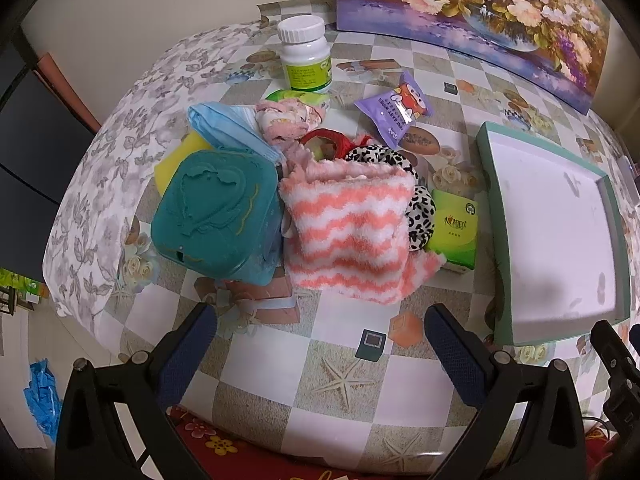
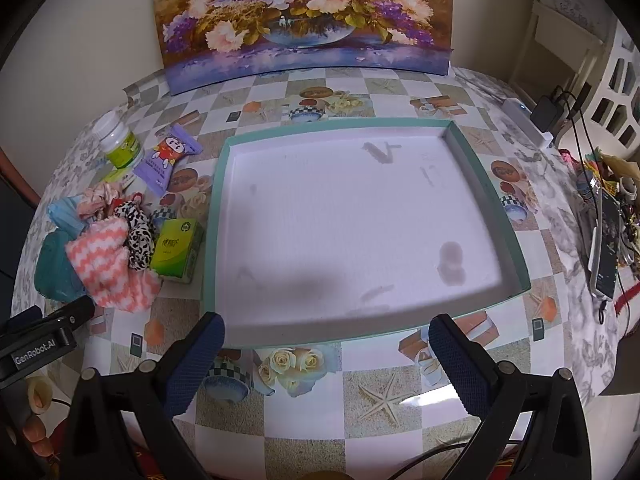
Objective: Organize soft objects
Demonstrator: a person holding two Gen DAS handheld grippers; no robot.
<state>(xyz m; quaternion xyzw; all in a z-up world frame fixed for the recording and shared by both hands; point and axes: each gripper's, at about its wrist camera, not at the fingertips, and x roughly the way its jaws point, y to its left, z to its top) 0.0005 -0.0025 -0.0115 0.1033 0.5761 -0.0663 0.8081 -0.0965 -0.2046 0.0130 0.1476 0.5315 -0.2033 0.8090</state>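
Observation:
A pile of soft things lies on the table: a pink-and-white fuzzy sock (image 1: 352, 232) (image 2: 108, 268), a leopard-print scrunchie (image 1: 416, 204) (image 2: 138, 236), a pink patterned cloth (image 1: 284, 118), a red scrunchie (image 1: 332, 140) and a blue face mask (image 1: 224, 124). A shallow teal tray with a white floor (image 1: 496, 208) (image 2: 216, 216) lies to their right and holds nothing. My left gripper (image 1: 320, 332) is open, just short of the sock. My right gripper (image 2: 326, 340) is open at the tray's near edge.
A teal wipes box (image 1: 216, 216), a yellow sponge (image 1: 176, 160), a green tissue pack (image 1: 456, 232) (image 2: 178, 250), a purple wipes packet (image 1: 394, 110) (image 2: 166, 160) and a white pill bottle (image 1: 306, 56) (image 2: 118, 140) surround the pile. A flower painting (image 2: 304, 20) leans at the back. Clutter and cables line the right edge.

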